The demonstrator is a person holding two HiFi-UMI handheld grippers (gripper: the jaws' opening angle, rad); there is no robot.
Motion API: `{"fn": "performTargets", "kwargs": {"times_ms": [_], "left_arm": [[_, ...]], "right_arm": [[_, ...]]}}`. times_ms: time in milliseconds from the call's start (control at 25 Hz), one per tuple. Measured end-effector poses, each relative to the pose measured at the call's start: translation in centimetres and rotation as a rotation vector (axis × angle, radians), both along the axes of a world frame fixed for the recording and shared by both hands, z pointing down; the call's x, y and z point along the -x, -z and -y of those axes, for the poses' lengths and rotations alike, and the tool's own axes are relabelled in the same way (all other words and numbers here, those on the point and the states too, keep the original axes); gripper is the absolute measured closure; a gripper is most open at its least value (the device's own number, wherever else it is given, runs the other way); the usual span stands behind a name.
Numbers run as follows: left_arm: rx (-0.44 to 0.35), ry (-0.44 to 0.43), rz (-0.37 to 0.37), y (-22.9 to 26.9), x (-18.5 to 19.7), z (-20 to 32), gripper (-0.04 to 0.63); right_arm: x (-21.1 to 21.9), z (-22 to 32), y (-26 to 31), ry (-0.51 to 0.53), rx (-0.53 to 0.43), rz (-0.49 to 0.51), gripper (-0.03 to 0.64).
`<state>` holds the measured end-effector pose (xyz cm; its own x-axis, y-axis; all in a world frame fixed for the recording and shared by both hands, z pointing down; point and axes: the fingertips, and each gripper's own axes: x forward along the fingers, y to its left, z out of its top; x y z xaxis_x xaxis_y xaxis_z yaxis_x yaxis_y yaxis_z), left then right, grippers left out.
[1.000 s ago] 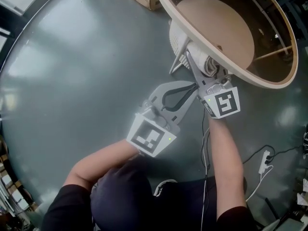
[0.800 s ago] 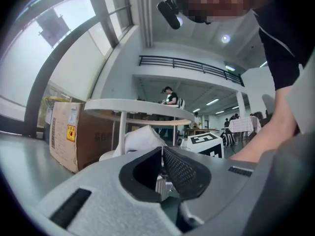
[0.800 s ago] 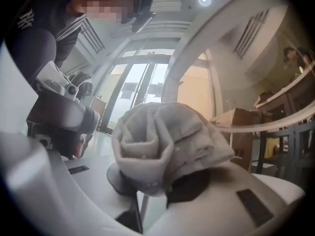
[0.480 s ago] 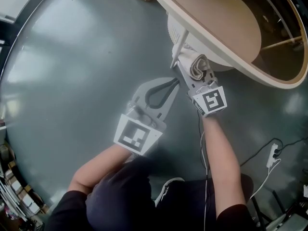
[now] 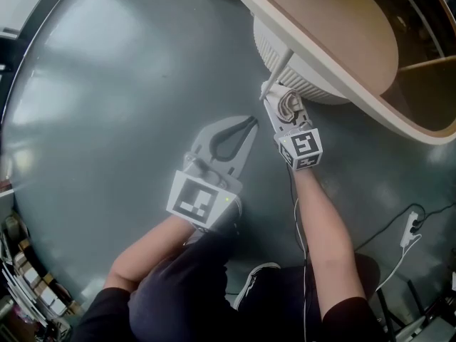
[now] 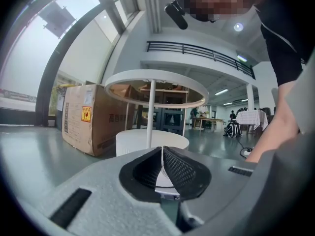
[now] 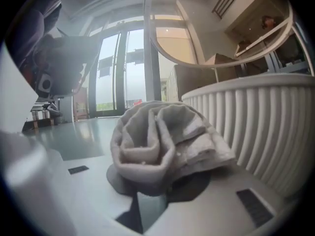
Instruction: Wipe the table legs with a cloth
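Head view: your right gripper [image 5: 279, 100] pinches the bunched cloth [image 5: 291, 104] just beside the foot of the thin white table leg [image 5: 279, 66], at 12 o'clock from the jaws. Your left gripper [image 5: 246, 125] lies at 9 o'clock of the right one, apart from the table.

Left gripper view: the jaws are pressed together on nothing. The cardboard box [image 6: 86, 124] at 9 o'clock bears an orange label [image 6: 86, 114]; its print is unreadable.

Right gripper view: the rolled cloth fills the jaws, and the ribbed base [image 7: 256, 127] stands close at 3 o'clock.

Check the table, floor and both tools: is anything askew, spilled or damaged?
Nothing stands out. The table stands upright, the cloth is bunched in the right tool beside the ribbed base, and the left tool is shut and empty.
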<state>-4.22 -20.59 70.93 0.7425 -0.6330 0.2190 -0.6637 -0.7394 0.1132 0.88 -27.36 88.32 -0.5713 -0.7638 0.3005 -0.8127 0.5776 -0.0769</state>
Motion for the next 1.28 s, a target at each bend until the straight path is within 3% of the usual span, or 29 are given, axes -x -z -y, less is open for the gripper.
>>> {"fn": "performTargets", "kwargs": {"times_ms": [240,360,440,640,800,1040,1280], "left_arm": [[-0.019,0.006,-0.025,0.8,0.4,-0.2,0.586],[-0.013,0.035,-0.023,1.0,1.2,-0.1,0.586],[-0.013,0.065,-0.023,1.0,1.7,0.1,0.586],[-0.042,0.122,-0.022,2.1,2.6,1.1,0.586],[-0.131,0.139,-0.016,4.6,3.0,2.0,0.586],[-0.155,0.130,-0.023,5.5,2.9,1.9,0.586],[-0.144,0.102,0.005,3.9,2.3,1.8,0.586]], "right_arm": [[0.2,-0.7,-4.9,-0.025,0.176,-0.095,0.531],[-0.7,-1.4,-3.6,-0.024,0.206,-0.122,0.531],[-1.2,-1.8,0.8,-0.048,0.139,-0.079,0.531],[-1.3,-2.3,17.5,-0.099,-0.180,0.086,0.531],[0.4,-3.1,27.9,-0.093,-0.434,0.138,0.531],[1.1,-1.7,27.1,-0.071,-0.412,0.138,0.531],[1.3,-1.3,21.4,-0.072,-0.327,0.106,0.531]]}}
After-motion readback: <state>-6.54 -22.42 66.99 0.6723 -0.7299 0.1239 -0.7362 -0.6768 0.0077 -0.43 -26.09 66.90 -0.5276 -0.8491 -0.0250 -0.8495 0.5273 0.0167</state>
